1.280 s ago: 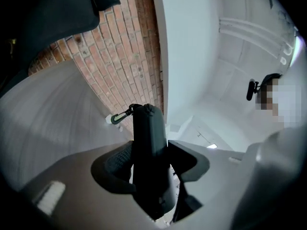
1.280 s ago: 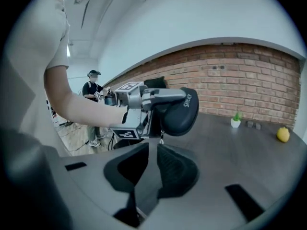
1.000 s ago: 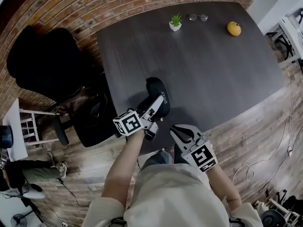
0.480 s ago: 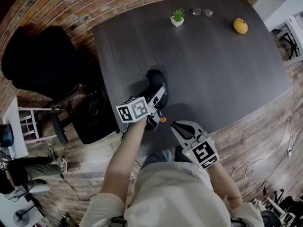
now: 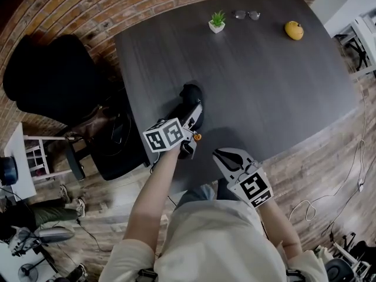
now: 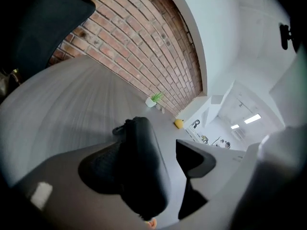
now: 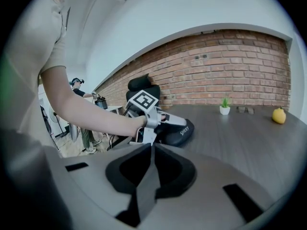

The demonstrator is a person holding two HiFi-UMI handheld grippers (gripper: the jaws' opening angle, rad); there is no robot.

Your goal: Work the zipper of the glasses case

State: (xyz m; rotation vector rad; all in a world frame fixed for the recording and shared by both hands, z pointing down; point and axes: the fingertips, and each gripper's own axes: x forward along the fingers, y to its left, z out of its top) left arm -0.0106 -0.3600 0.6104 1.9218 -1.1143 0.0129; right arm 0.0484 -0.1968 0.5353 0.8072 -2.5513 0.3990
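The black glasses case (image 5: pixel 191 96) lies on the dark table (image 5: pixel 264 81) near its front left corner. My left gripper (image 5: pixel 195 113) reaches over it from the front edge. In the left gripper view the case (image 6: pixel 139 166) sits between the jaws of that gripper (image 6: pixel 153 162), against the left one. A gap separates it from the right finger (image 6: pixel 196 158), and the jaws are opening. My right gripper (image 5: pixel 226 153) hangs shut and empty off the table's front edge, apart from the case. From the right gripper view (image 7: pixel 149 150) I see the case (image 7: pixel 181 133) under the left gripper (image 7: pixel 160 121).
A small potted plant (image 5: pixel 217 23), a pair of glasses (image 5: pixel 245 15) and a yellow fruit (image 5: pixel 293 30) stand along the far edge. A black office chair (image 5: pixel 50 78) is at the table's left, and a white stool (image 5: pixel 23 157) stands further left.
The left gripper's jaws have spread wider round the case. The right gripper has stayed shut at the table's front edge.
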